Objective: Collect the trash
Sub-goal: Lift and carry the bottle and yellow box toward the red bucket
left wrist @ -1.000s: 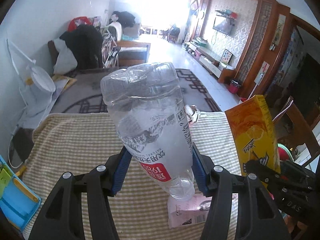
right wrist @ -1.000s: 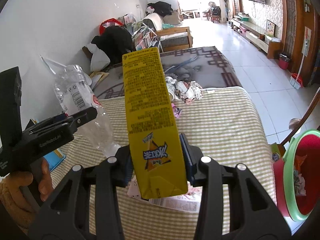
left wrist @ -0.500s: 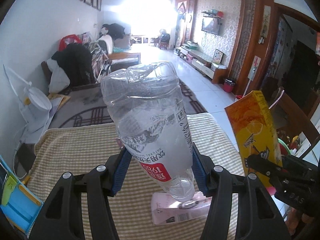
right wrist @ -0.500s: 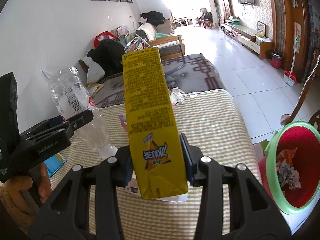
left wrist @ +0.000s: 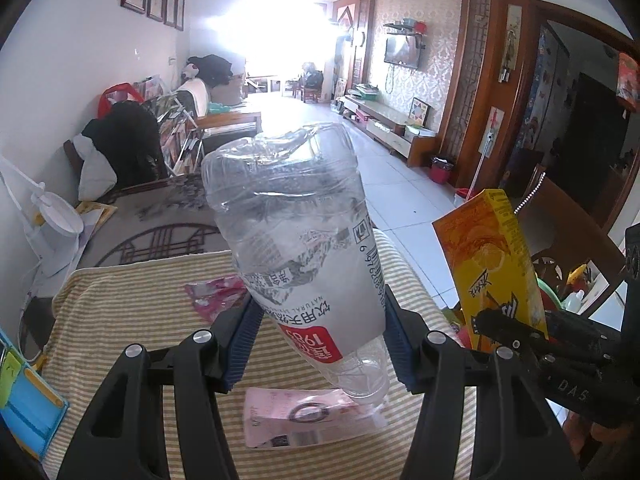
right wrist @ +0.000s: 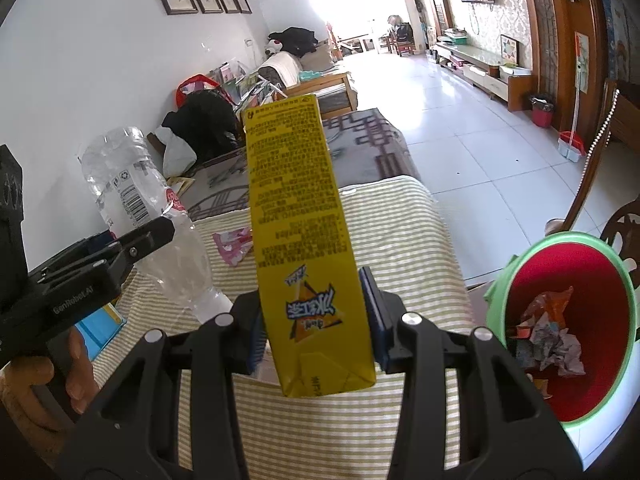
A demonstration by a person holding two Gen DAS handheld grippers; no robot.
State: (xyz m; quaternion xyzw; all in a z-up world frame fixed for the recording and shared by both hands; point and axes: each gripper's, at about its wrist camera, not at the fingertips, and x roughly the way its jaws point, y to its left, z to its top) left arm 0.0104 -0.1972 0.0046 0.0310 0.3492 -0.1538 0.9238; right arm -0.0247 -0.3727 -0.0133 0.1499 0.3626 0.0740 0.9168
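Note:
My left gripper [left wrist: 316, 340] is shut on a crumpled clear plastic bottle [left wrist: 296, 240] with a red and white label, held neck down above the striped table. My right gripper [right wrist: 316, 320] is shut on a tall yellow drink carton [right wrist: 300, 220], held upright. Each held item shows in the other view: the carton [left wrist: 492, 272] to the right, the bottle [right wrist: 140, 208] to the left. A red bin with a green rim [right wrist: 568, 320] stands off the table's right edge, holding crumpled wrappers. Two pink wrappers [left wrist: 304, 416] [left wrist: 216, 296] lie on the table.
The table has a yellow and white striped cloth [right wrist: 400, 240]. A blue box [left wrist: 24, 412] sits at its left edge. A wooden chair [right wrist: 600, 152] stands behind the bin. Beyond the table are a grey patterned rug [left wrist: 168, 220] and a tiled floor.
Both grippers have pulled back and lifted with their loads. The table's far edge looks farther, and the red bin has come fuller into the right wrist view.

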